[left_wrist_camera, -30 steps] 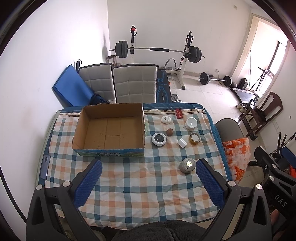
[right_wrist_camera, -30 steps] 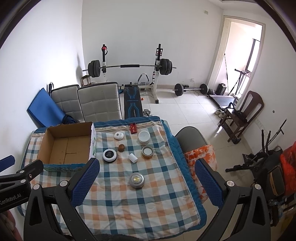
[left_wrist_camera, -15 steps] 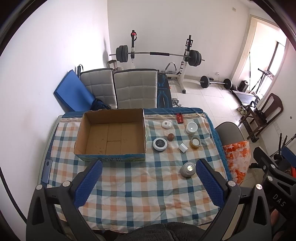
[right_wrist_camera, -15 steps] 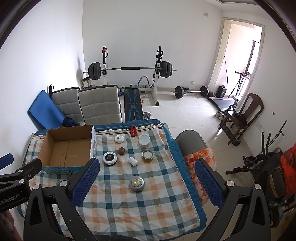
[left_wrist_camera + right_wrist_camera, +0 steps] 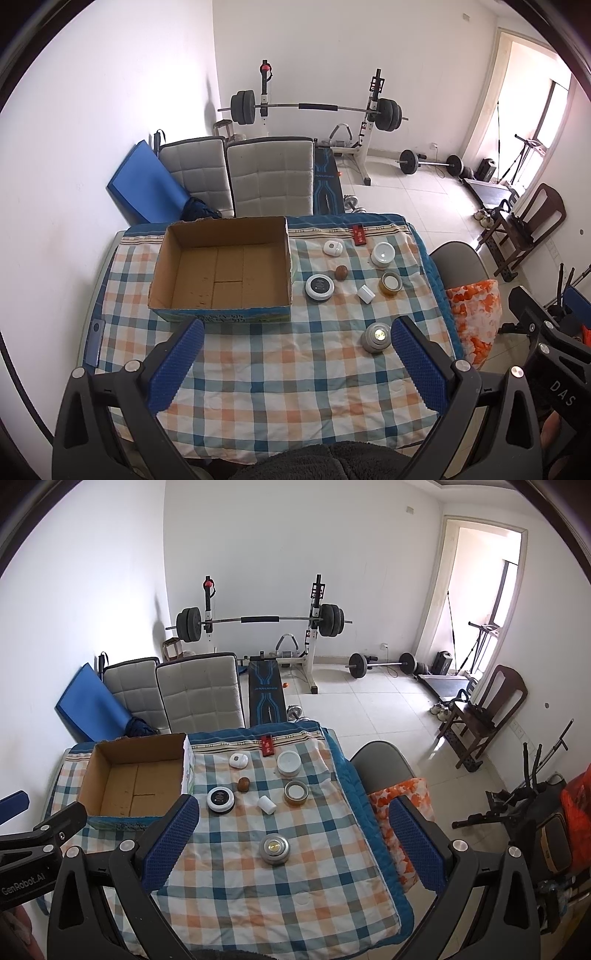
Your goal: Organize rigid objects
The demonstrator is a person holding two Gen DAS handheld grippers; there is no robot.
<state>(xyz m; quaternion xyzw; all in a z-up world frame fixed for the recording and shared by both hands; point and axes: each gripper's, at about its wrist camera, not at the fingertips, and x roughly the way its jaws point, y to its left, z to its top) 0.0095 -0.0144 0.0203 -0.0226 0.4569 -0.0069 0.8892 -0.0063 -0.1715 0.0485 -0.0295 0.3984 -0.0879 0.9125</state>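
Both my grippers are spread wide, nothing between the blue pads. Left gripper [image 5: 297, 352] hangs over the near part of the checked tablecloth [image 5: 280, 373]; right gripper [image 5: 291, 834] likewise, further right.

Silver round tin [image 5: 376, 336] sits just inside the left gripper's right pad in the left view, apart from it as far as I can tell. In the right view the same tin [image 5: 274, 848] is centred between the right gripper's pads, on the cloth.

Beyond it: black-topped round tin [image 5: 220, 799], small white cylinder [image 5: 266, 804] lying on its side, amber jar [image 5: 296, 792], brown ball-like thing [image 5: 243, 784] (can't tell what), white jar [image 5: 289, 763], white oval case [image 5: 238, 760], red packet [image 5: 267, 745] at the far edge, label unreadable.

Cardboard box [image 5: 221, 269] is open, nothing visible inside, far left of the cloth. My right gripper's left pad hides its near right corner in the right view.

Near table edge is cut off by gripper bodies.
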